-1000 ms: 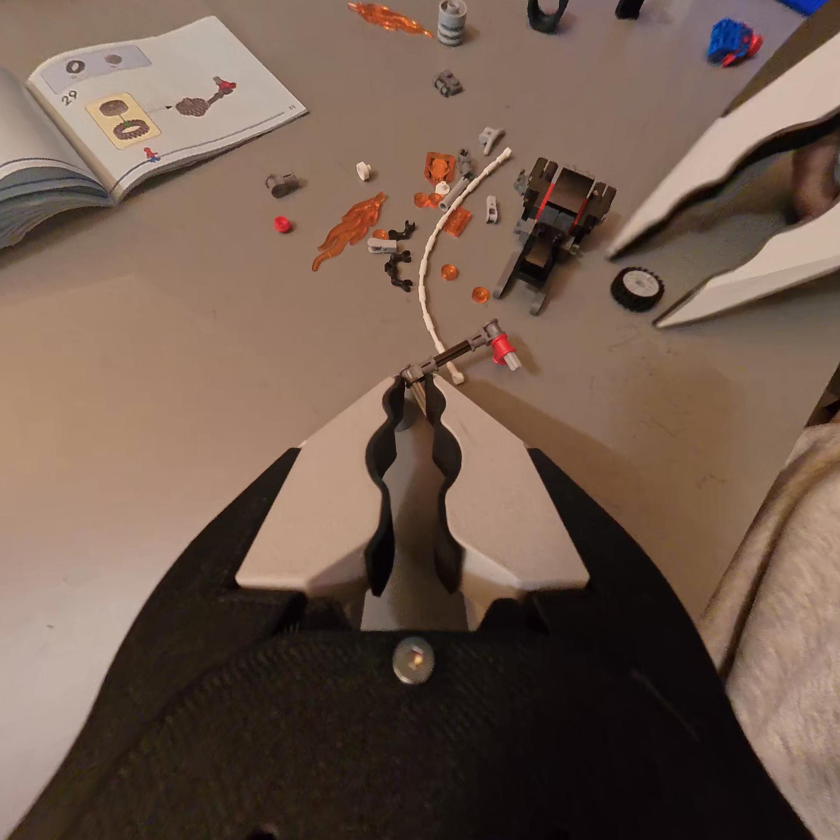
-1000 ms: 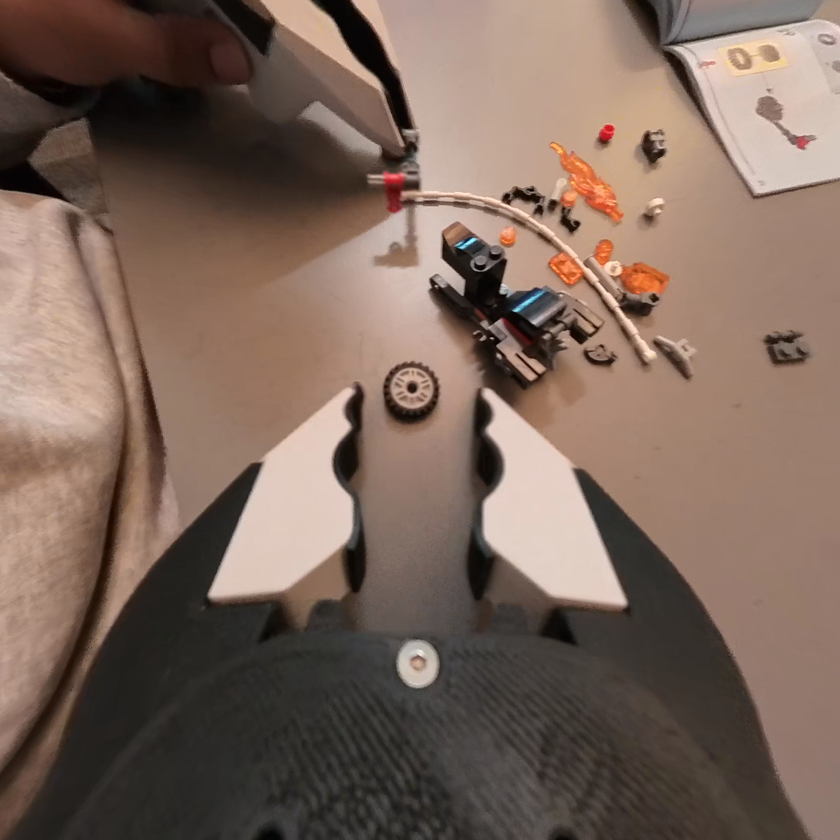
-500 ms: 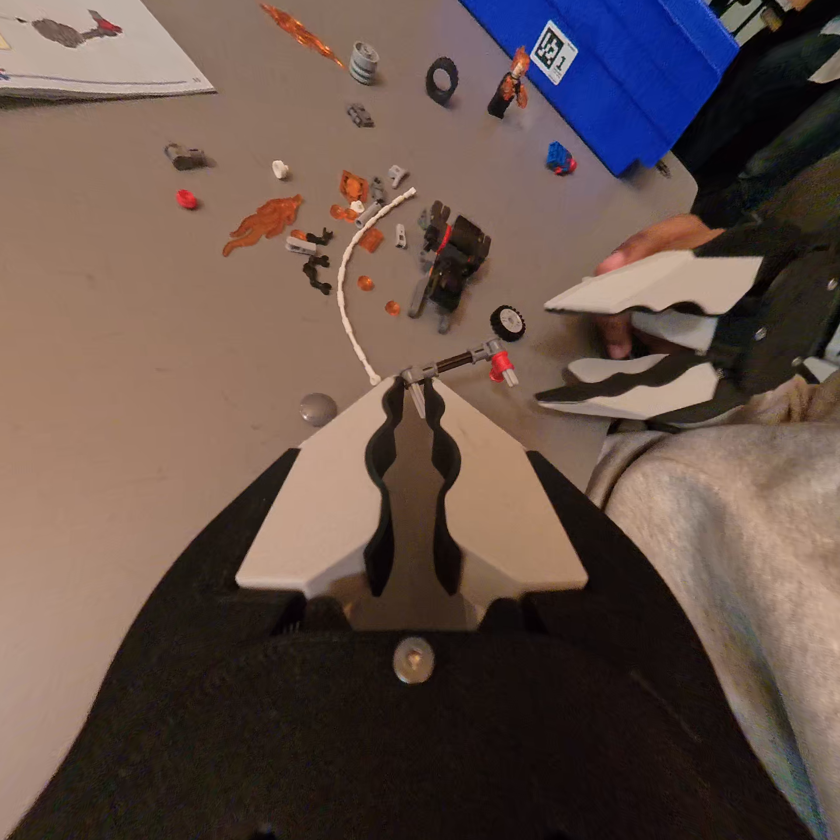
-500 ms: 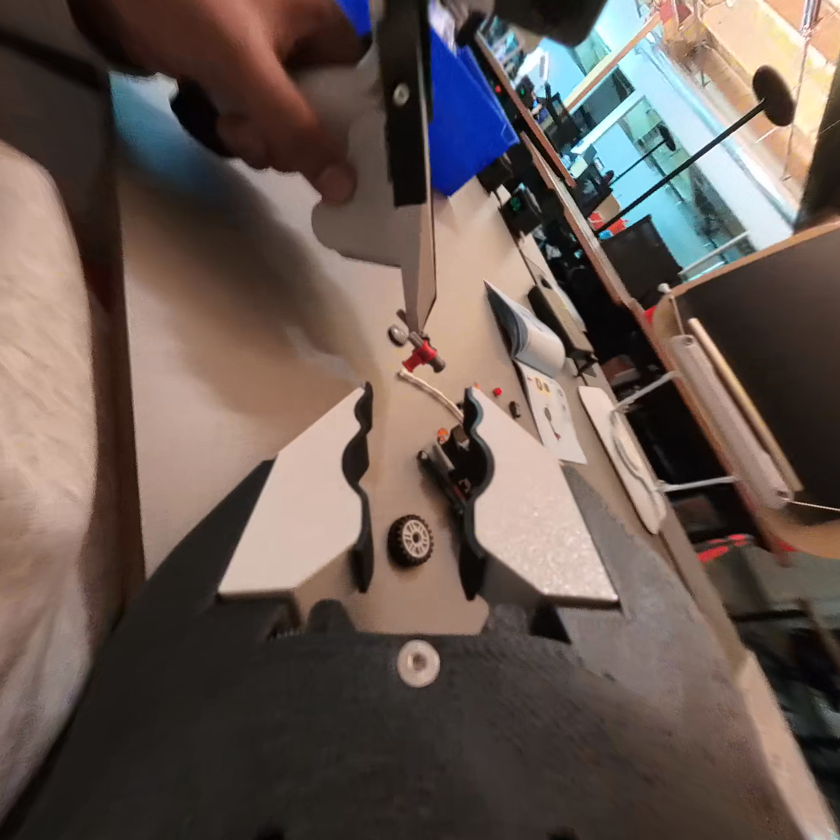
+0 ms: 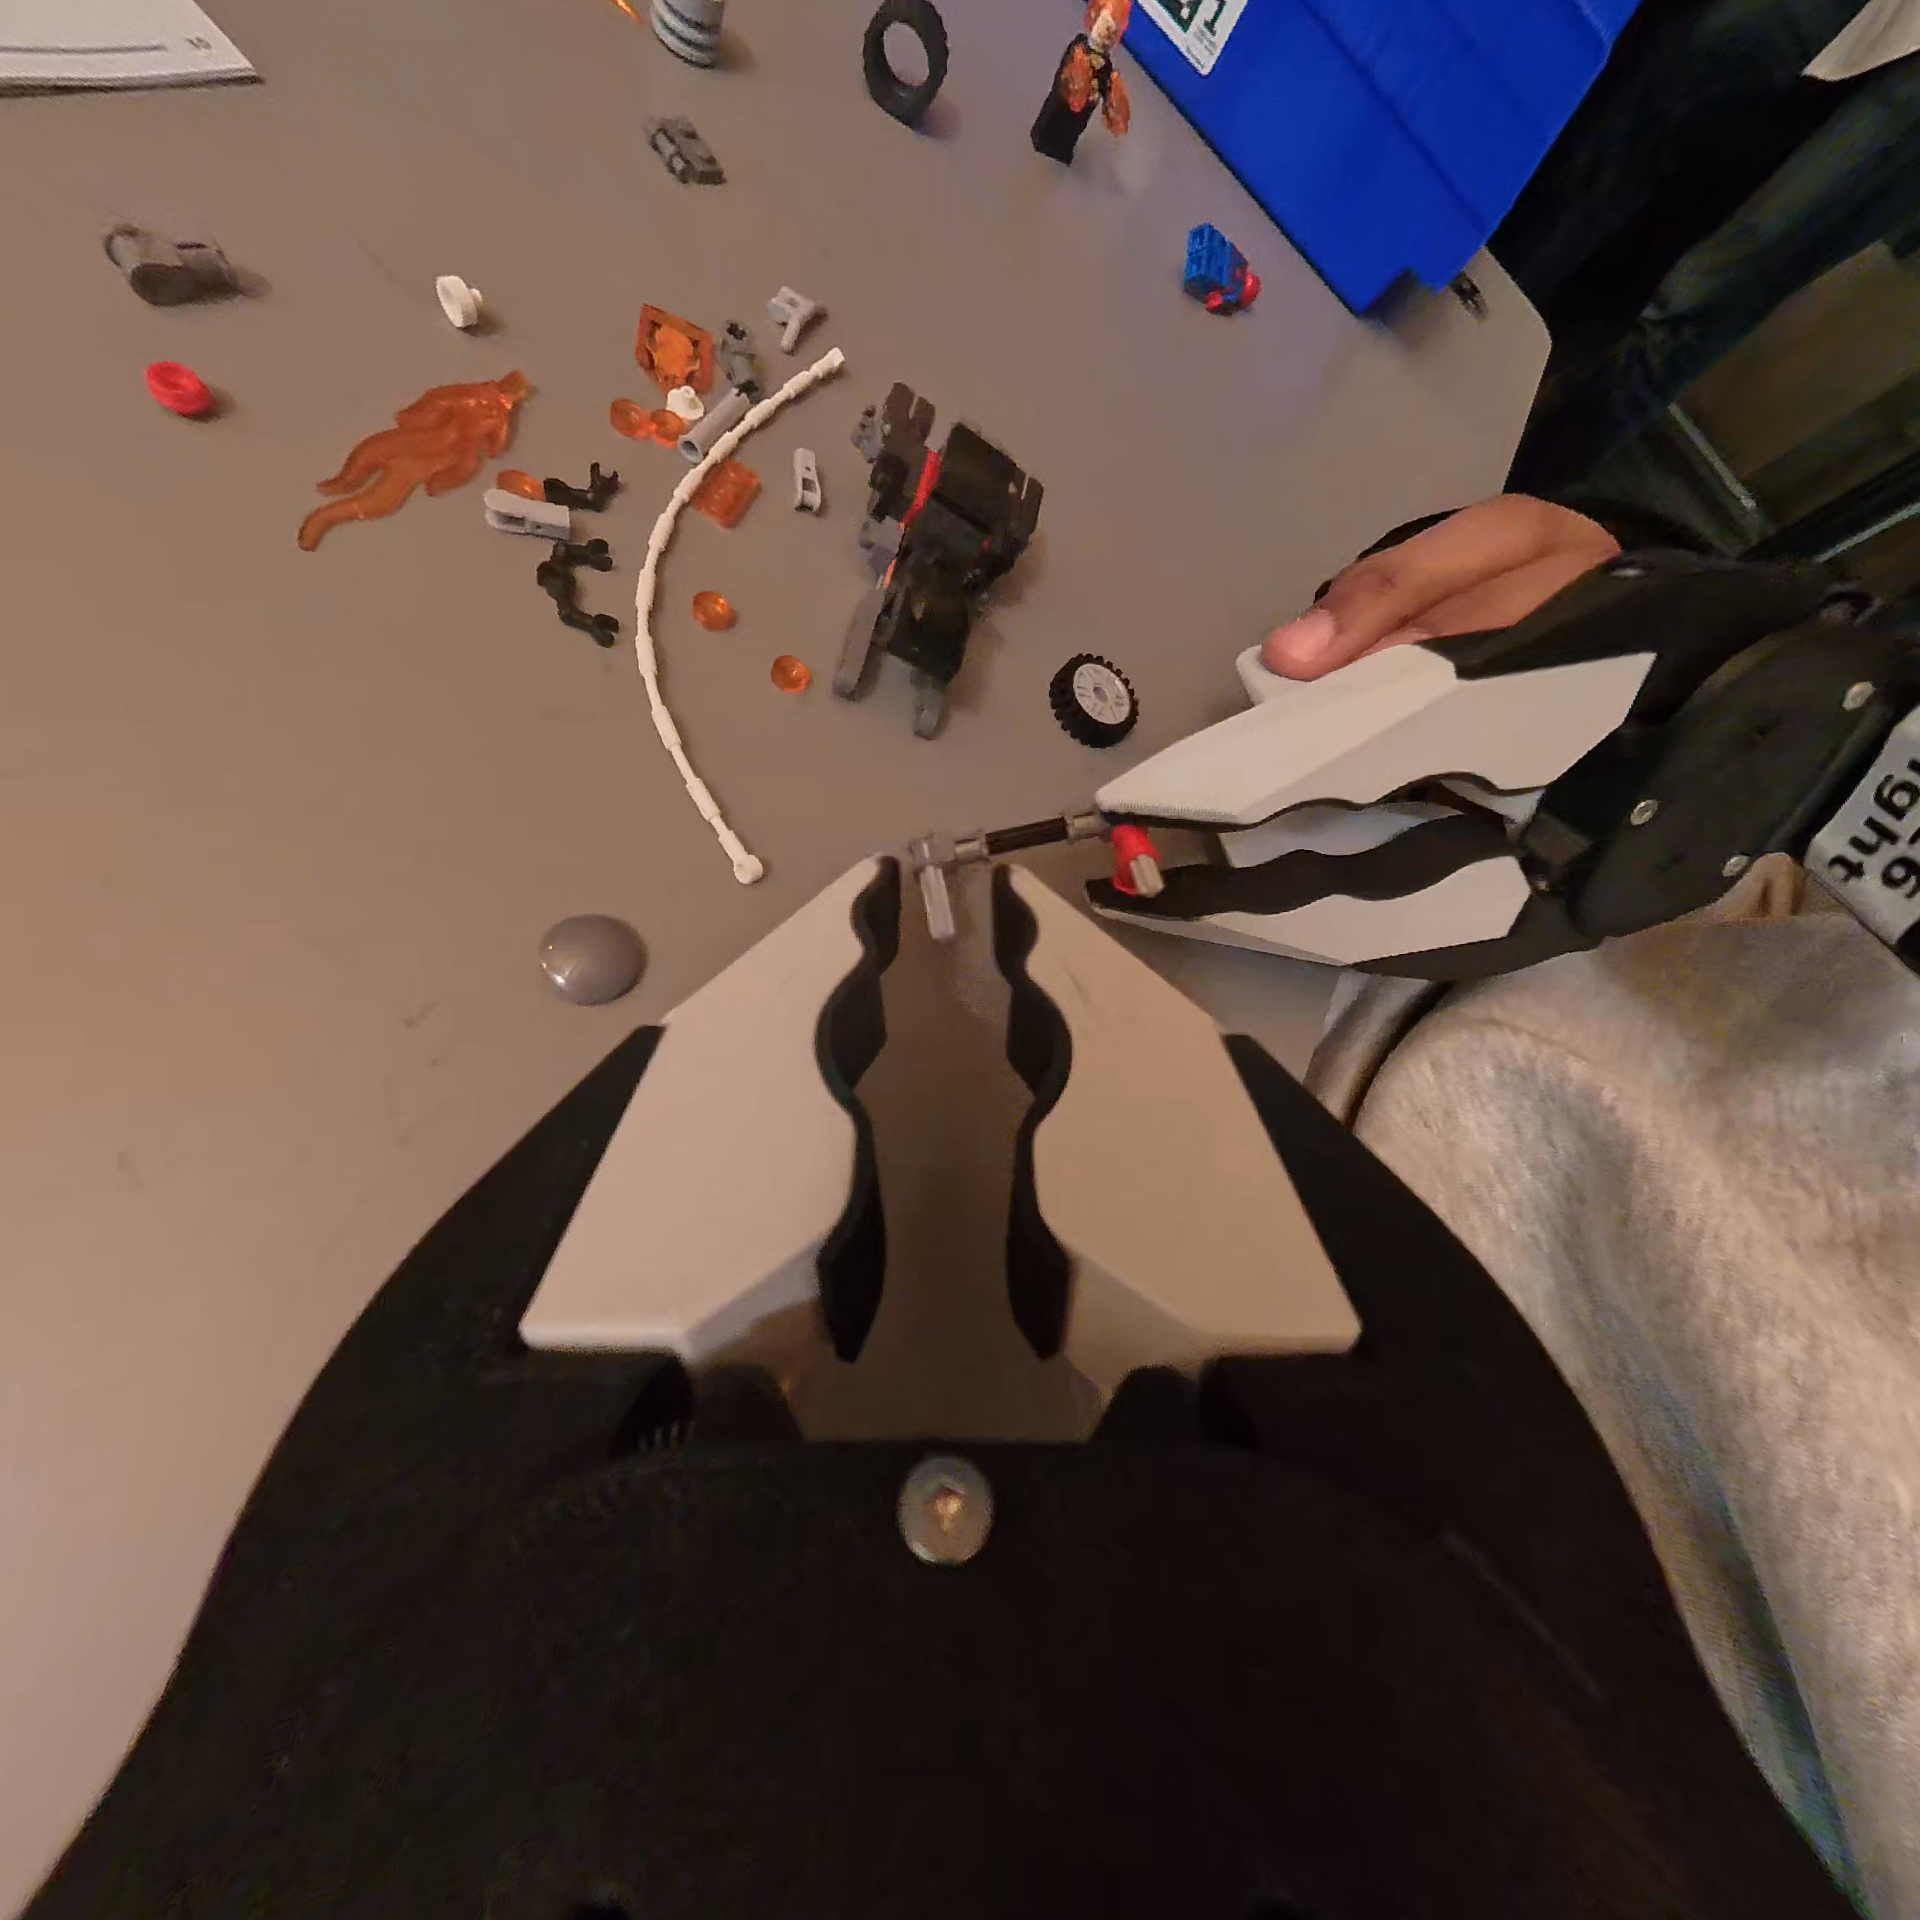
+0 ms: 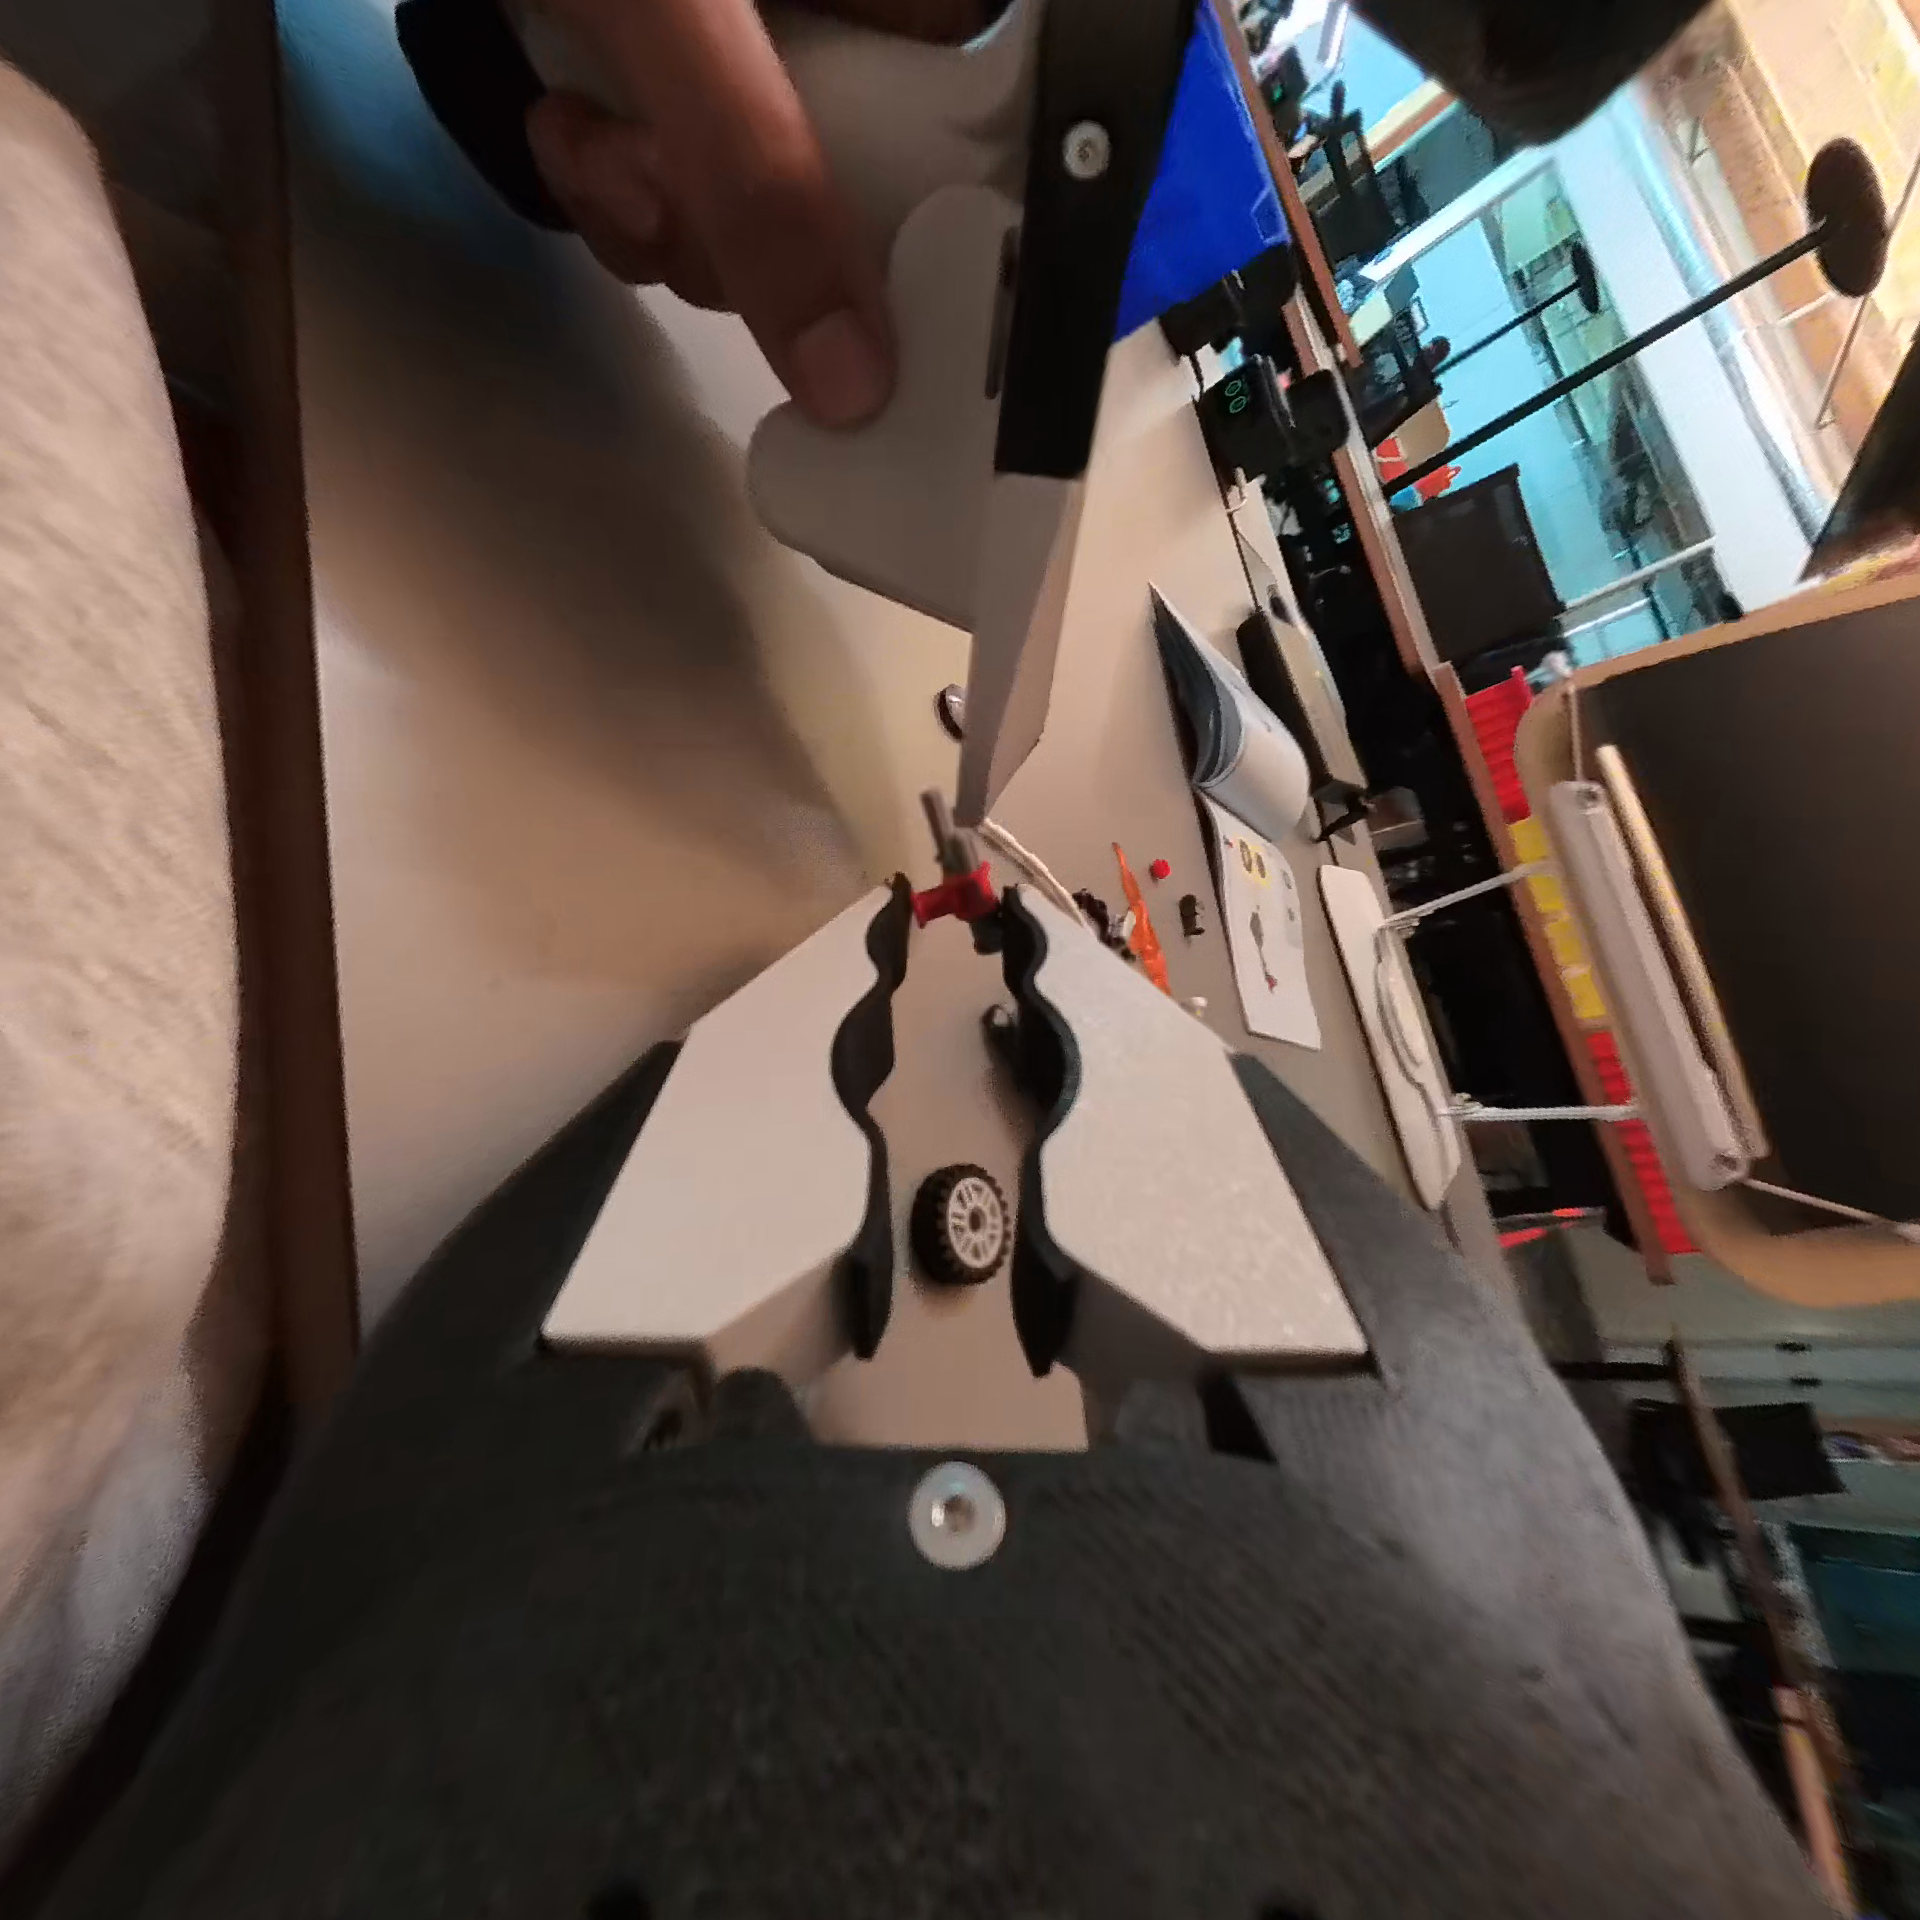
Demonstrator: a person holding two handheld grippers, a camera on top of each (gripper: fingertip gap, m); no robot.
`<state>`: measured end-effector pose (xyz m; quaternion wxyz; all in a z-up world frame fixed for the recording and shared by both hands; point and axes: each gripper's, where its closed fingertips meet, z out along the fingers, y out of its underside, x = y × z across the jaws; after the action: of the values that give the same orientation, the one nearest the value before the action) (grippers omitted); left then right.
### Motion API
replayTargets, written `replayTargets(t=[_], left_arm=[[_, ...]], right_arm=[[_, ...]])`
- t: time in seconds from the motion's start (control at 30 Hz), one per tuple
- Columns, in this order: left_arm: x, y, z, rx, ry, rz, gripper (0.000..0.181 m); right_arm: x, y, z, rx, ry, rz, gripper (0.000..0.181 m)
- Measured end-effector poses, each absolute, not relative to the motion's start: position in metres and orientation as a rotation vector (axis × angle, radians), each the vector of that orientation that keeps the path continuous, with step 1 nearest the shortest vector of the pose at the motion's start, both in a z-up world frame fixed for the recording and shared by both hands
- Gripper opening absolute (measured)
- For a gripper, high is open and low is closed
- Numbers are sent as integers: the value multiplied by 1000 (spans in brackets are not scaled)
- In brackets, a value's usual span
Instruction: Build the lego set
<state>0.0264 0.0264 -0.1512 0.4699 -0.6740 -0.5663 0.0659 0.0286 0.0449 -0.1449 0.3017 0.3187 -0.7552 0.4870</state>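
Left wrist view: the left gripper (image 5: 943,883), which pinched the axle assembly (image 5: 1023,834) a second ago, now stands narrowly parted, its grey pin end loose between the tips. The right gripper (image 5: 1107,857) has arrived at the red end.

Right wrist view: the right gripper (image 6: 951,902) clamps the red connector (image 6: 948,898). The assembly is airborne above the table (image 6: 540,727); the handover appears nearly complete.

Grey table (image 5: 312,1039); orange flame piece (image 5: 416,452); blue bin (image 5: 1382,135).
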Motion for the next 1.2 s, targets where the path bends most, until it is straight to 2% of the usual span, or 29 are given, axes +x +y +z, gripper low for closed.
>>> replayTargets(t=[0.03,0.1,0.2,0.47,0.6,0.77,1.2], left_arm=[[26,27,-149,-1644,-1371,155,24],[28,35,-139,-1621,-1276,130,52],[28,37,-129,-1592,-1210,142,60],[34,50,-139,-1711,-1139,147,61],[35,57,-149,-1795,-1144,147,59],[34,56,-152,-1803,-1165,145,55],[29,60,-160,-1790,-1230,88,48]], right_arm=[[28,45,-143,821,-2030,1318,15],[26,47,-140,759,-2113,1385,15],[21,51,-143,633,-2344,1458,16],[27,71,-161,387,-2948,1462,15],[21,74,-167,390,-2933,1392,16],[22,75,-168,404,-2933,1382,26],[-12,90,-154,270,-2856,1481,30]])
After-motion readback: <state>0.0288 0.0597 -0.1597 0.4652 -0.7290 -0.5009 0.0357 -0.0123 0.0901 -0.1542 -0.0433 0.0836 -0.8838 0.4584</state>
